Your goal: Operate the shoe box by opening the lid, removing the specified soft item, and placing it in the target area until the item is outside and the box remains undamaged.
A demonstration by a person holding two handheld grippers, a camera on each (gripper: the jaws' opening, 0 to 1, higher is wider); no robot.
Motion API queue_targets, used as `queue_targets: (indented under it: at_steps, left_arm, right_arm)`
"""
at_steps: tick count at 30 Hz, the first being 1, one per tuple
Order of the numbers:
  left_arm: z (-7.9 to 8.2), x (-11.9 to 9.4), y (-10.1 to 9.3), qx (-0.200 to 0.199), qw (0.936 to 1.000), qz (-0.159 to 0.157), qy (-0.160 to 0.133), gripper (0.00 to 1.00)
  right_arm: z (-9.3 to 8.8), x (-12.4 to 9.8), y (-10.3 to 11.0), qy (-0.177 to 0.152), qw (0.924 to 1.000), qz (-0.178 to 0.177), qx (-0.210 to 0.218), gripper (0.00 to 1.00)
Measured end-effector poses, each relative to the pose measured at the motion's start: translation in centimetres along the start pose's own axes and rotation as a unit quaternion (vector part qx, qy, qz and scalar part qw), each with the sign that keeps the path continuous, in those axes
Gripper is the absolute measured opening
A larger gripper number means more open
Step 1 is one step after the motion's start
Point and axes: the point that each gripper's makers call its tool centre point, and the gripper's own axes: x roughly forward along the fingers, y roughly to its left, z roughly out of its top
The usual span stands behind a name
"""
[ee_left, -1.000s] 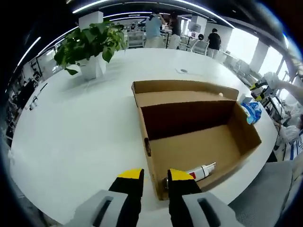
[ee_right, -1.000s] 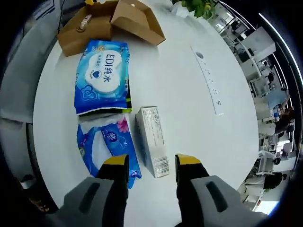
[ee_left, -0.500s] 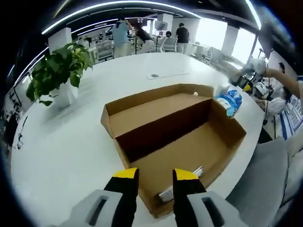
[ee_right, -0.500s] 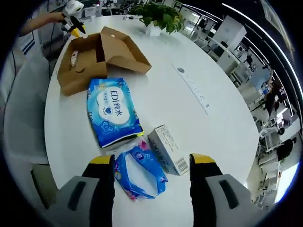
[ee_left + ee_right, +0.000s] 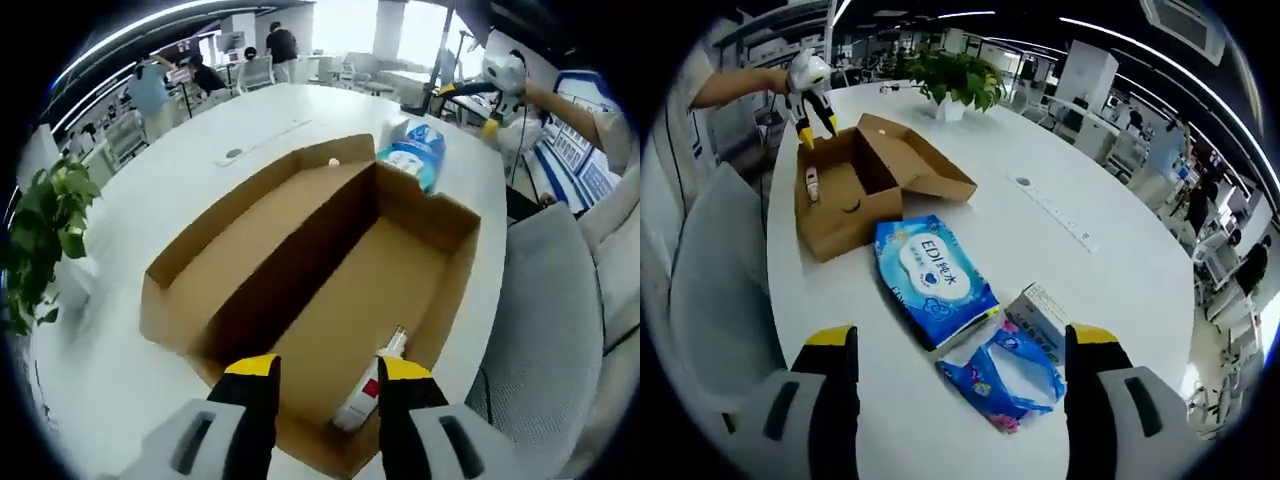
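The brown cardboard shoe box [image 5: 430,215] lies open on the white table, its lid [image 5: 230,235] folded back flat. A white bottle with a red label [image 5: 362,393] lies on the box floor near the front wall. My left gripper [image 5: 325,372] hovers open over that front wall, close to the bottle. In the right gripper view the box [image 5: 845,215] is far left, with the left gripper [image 5: 810,85] above it. My right gripper [image 5: 960,340] is wide open above a large blue wipes pack [image 5: 935,280] and a small blue soft pack [image 5: 1005,375].
A small white carton [image 5: 1045,310] lies beside the small pack. A potted plant [image 5: 955,75] stands at the far end and a power strip [image 5: 1055,210] runs along the table. A grey chair [image 5: 715,300] sits at the table edge. People stand in the background.
The left gripper has swung over the box and its jaws have spread wider. The right gripper has pulled back from the packs and opened wider.
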Motion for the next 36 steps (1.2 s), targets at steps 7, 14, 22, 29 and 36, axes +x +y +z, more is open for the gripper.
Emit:
queue_targets:
  at_steps: [7,14,22,29,36]
  left_arm:
    - [-0.3,1.6,-1.4,0.081,0.9941,-0.055,0.047,0.43]
    - [-1.4,3.1,-2.3,0.167,0.9765,-0.099,0.093,0.46]
    - [-2.1,4.5,-2.9,0.234,0.9531,-0.141,0.129,0.48]
    - [-2.7,5.7,-3.3,0.271,0.9336,-0.171,0.16,0.48]
    - [-3.2,6.5,-3.7,0.273,0.9282,-0.187,0.17,0.41]
  right_arm:
    - [0.1,-0.9,2.7,-0.03,0.9987,0.004,0.04,0.92]
    - [-0.1,-1.8,5.0,-0.061,0.9949,0.007,0.08,0.96]
    - [-1.3,-2.2,6.5,-0.057,0.9939,0.0,0.095,0.96]
    - [-1.6,-2.3,7.0,-0.061,0.9932,-0.003,0.099,0.93]
    - [-1.6,-2.3,7.2,-0.065,0.9921,-0.009,0.107,0.91]
